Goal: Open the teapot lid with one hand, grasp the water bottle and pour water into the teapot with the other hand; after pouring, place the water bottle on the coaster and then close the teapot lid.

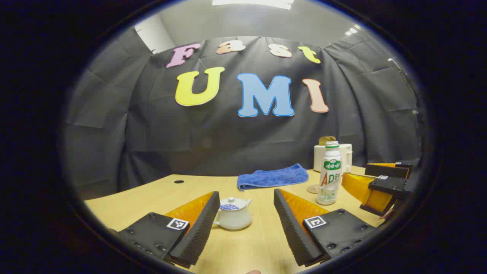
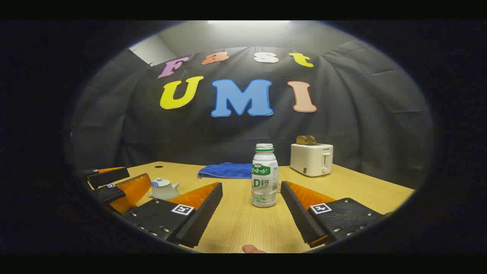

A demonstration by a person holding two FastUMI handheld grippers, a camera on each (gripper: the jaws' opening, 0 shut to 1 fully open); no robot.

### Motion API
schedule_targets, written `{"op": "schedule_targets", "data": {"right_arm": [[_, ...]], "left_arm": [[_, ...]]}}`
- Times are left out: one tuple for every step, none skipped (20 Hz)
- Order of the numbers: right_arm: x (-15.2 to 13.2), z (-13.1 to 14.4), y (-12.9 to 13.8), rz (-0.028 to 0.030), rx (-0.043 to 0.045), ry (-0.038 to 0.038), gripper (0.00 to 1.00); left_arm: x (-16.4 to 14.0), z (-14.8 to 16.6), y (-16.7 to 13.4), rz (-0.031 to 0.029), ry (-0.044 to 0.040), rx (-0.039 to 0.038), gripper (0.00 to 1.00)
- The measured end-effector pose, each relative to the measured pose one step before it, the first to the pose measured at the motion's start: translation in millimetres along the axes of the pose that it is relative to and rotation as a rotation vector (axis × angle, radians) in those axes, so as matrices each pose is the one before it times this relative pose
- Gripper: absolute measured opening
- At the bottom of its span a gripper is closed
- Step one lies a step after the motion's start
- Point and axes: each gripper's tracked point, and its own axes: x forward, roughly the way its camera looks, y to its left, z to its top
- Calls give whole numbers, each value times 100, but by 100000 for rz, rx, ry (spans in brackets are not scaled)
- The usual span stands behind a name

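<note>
Small white teapot (image 1: 233, 217) sits upright on the counter (image 1: 251, 247), dead ahead of the left gripper (image 1: 246, 224), framed between its spread fingers and a little beyond their tips. Lid (image 1: 229, 205) on, blue pattern on top, spout pointing right in the left gripper view. Water bottle (image 2: 264, 179) is white plastic with a green label and a ribbed cap, standing upright straight ahead of the right gripper (image 2: 251, 207), beyond the fingertips, untouched. Coaster (image 1: 313, 188): a pale disc partly hidden just behind the bottle's base in the left gripper view.
</note>
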Motion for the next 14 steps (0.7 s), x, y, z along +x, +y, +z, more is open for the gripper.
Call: {"op": "schedule_targets", "data": {"right_arm": [[319,-169,-6,222,-822,775,95],[291,-284,-90,52,-223,942,95],[125,-242,-10,243,189,1048,95],[170,-293,-60,141,185,1222,95],[60,30,-112,285,-263,415,95],[68,84,-271,-425,-559,-227,95],[44,217,-225,-204,-293,-534,95],[24,178,-152,-156,-96,-314,95],[58,77,-131,-127,387,-137,95],[4,-21,-50,341,593,122,95],[9,-3,-135,24,567,96,95],[-14,48,-141,-190,218,-148,95],[-76,91,-174,-357,-15,-298,95],[64,-13,-153,-403,-15,-15,95]], "left_arm": [[217,296,-44,-309,-338,-744,100],[247,-92,122,277,-40,-463,95],[317,80,108,-127,-57,-39,95],[372,-77,-14,-345,21,242,95],[411,-88,125,-250,351,-223,95],[392,-207,2,-659,651,-771,95],[568,-196,197,-148,954,-1123,95],[703,-396,378,253,1528,-1159,95],[968,-197,455,509,1573,-667,95],[949,-635,483,770,2775,-411,95],[953,-469,628,684,2639,-629,98],[872,-438,409,489,1674,-981,95],[725,-184,460,593,1260,-961,100],[541,-350,404,646,1298,-720,100]]}}
